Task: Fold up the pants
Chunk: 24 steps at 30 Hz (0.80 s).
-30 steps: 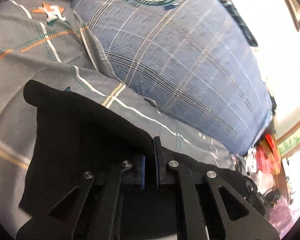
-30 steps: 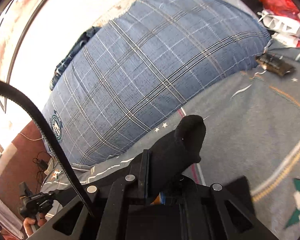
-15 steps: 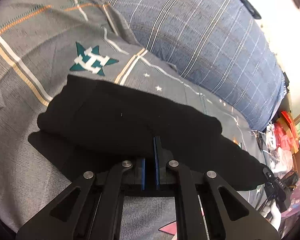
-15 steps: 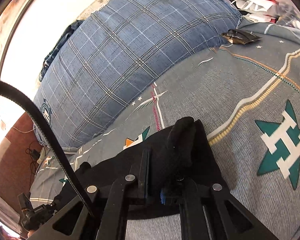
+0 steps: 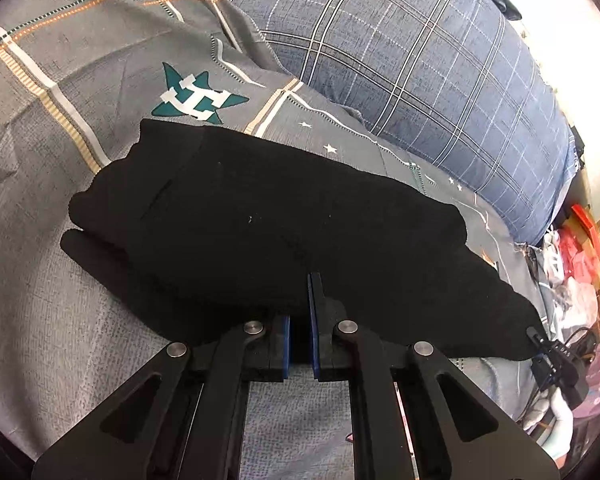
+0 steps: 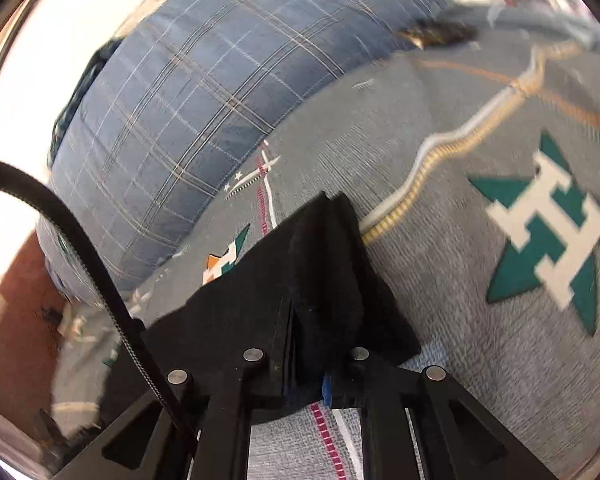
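The black pants (image 5: 284,236) lie folded over in a long band on the grey patterned bedsheet (image 5: 52,184). My left gripper (image 5: 300,320) is shut on the pants' near edge, low over the sheet. In the right wrist view my right gripper (image 6: 308,360) is shut on the other end of the pants (image 6: 316,280), where the cloth bunches up between the fingers. The right wrist view is blurred by motion.
A large blue plaid pillow (image 5: 420,52) lies along the far side of the bed and also shows in the right wrist view (image 6: 188,108). Bags and clutter (image 5: 572,280) sit past the bed's right end. A black cable (image 6: 60,232) crosses the right wrist view.
Both grippers have lowered the held pants onto the sheet, and the top layer now lies folded over the lower one. The jaws stay shut on the cloth.
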{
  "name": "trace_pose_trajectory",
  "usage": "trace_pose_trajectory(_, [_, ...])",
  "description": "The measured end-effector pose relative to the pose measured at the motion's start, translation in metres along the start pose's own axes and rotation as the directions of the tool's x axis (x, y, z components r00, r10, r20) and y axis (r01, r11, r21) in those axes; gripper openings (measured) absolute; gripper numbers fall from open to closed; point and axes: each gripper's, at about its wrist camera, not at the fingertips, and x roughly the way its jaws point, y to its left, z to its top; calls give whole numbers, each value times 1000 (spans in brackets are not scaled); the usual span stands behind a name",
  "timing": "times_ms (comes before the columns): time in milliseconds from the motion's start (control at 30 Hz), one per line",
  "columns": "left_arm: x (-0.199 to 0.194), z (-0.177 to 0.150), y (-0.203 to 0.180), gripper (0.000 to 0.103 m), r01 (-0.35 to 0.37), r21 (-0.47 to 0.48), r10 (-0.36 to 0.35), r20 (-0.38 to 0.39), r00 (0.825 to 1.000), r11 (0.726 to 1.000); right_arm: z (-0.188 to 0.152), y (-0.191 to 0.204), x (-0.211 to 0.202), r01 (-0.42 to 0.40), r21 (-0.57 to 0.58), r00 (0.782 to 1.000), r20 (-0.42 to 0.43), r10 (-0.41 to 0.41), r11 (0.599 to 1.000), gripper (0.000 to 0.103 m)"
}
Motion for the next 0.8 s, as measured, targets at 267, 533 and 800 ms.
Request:
trace_pose_trajectory(267, [-9,-1,8,10,42,-34,-42,-4,999,999,3,7,-19,129,-15,989,75,-128,992,20])
trace_pose_trajectory(533, [-37,-15,30,18,-1,-105,6,52,999,994,0,60,-49,181,-187,970,194,-144,966,34])
trace_pose_trajectory(800, [-56,-8,54,26,-56,-171,75,106,991,984,-56,153,17,-200,-430,979,-128,160,880,42])
